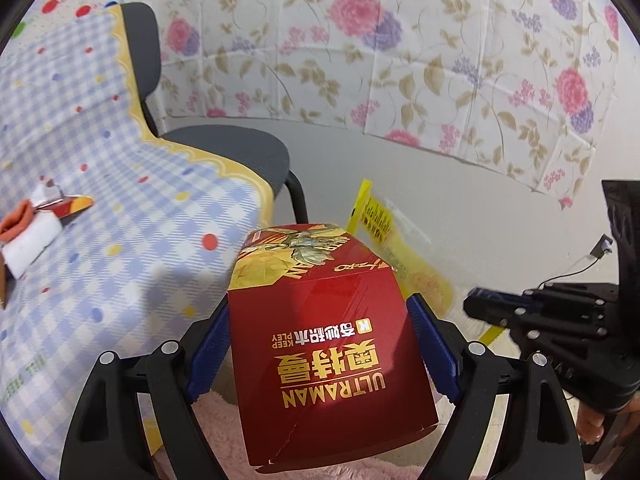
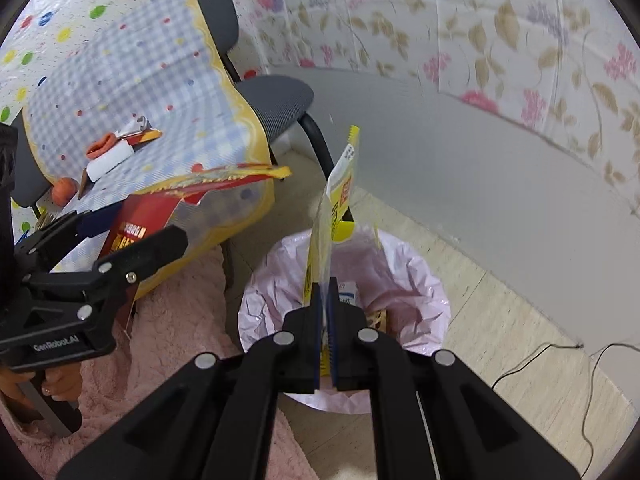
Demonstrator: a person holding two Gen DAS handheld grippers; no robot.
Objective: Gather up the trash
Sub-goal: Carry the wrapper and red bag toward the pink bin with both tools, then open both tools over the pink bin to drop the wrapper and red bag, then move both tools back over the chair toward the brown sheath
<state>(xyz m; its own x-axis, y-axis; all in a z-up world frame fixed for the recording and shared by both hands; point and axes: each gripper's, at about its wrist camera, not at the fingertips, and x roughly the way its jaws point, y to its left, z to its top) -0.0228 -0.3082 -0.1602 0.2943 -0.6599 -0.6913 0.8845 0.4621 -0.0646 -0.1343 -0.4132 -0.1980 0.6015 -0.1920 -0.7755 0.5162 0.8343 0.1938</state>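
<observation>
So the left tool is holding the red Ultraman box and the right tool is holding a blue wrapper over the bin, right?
Nearly. The wrapper pinched in the right tool is yellow, not blue; the right wrist view shows it above the pink-lined bin. The left tool does hold the red Ultraman box.

1. The red box (image 1: 328, 344) is glossy printed cardboard.
2. The yellow wrapper (image 2: 334, 216) is thin, shiny plastic film.
3. The bin liner (image 2: 404, 276) is crinkled, pale pink plastic.
4. The rug (image 2: 168, 356) is fluffy pink cloth.
5. The chair seat (image 1: 236, 148) is matt grey fabric.
</observation>
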